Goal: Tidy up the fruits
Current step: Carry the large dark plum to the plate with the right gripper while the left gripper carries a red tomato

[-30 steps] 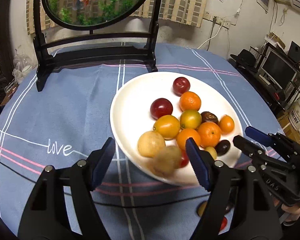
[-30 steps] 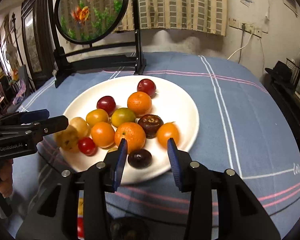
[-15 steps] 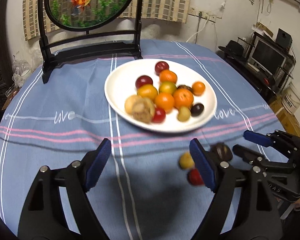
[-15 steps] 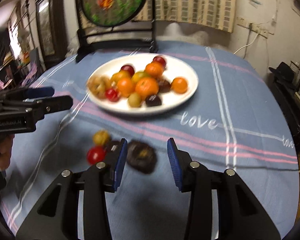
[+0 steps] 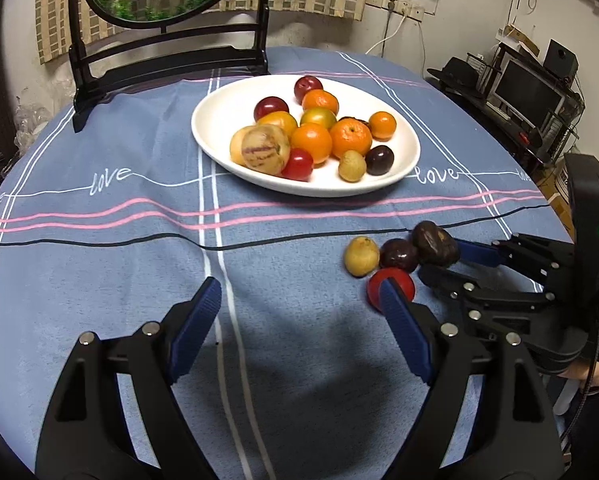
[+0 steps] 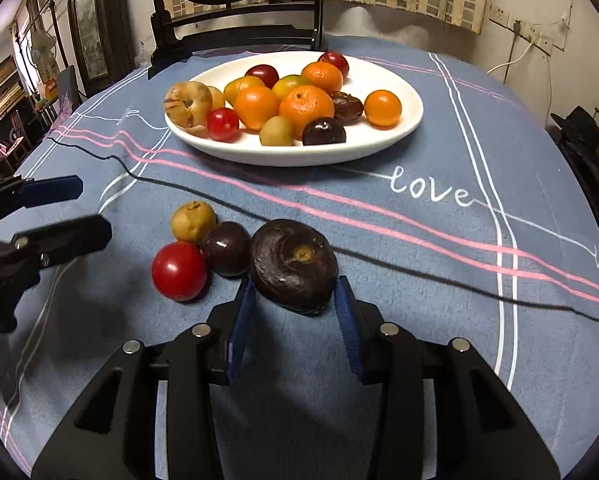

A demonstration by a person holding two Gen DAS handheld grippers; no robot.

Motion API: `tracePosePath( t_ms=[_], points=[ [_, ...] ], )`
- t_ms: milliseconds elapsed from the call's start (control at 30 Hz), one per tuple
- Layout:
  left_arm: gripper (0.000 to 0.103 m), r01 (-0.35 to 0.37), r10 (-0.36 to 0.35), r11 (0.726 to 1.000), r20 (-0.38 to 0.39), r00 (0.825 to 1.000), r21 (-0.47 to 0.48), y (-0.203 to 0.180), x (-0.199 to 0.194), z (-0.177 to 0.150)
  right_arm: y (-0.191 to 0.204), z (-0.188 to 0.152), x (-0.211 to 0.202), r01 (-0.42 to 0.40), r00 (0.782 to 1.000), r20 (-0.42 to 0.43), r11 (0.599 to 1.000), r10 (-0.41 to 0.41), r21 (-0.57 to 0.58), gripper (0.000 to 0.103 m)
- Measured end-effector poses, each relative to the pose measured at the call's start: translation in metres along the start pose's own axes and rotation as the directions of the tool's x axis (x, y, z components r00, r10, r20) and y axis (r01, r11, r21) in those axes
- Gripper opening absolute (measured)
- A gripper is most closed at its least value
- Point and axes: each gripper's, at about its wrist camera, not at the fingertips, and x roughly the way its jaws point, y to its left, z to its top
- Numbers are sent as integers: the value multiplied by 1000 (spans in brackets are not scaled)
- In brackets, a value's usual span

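Nearby, right gripper (image 6: 295, 304) jaws clamp the dark fruit (image 6: 293, 266); left gripper (image 5: 299, 300) jaws gape over bare cloth (image 5: 283, 360).

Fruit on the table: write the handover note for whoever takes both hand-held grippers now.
Left hand-held gripper: open, empty, over bare tablecloth.
Right hand-held gripper: fingers flank the dark wrinkled fruit; grip not confirmed.
Beside it on the cloth: red tomato, dark plum, yellow-brown fruit.
Done: white plate holds the other fruit.
Left: those four, probably onto the plate.
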Motion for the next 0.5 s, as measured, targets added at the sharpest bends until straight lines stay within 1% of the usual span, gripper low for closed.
tracePosePath(
  t_ms=[167,333,400,433,500],
  points=[
    [83,9,-9,1000,-19,1000,10,-6,8,-2,-2,3,4,1,1000,9,1000,-1,-4,42],
    [83,7,-5,999,-36,999,40,-13,11,-7,-5,7,7,9,1000,15,1000,-9,2,43],
    [83,15,-13,998,-42,999,53,-16,10,-11,-3,6,6,24,1000,15,1000,-24,-10,47],
    [83,19,-17,998,-46,999,59,-17,10,-12,-2,7,6,43,999,23,999,-42,-17,52],
    [83,18,-14,997,-55,998,74,-22,12,-15,-2,9,8,58,998,32,998,-58,-23,53]
  ],
)
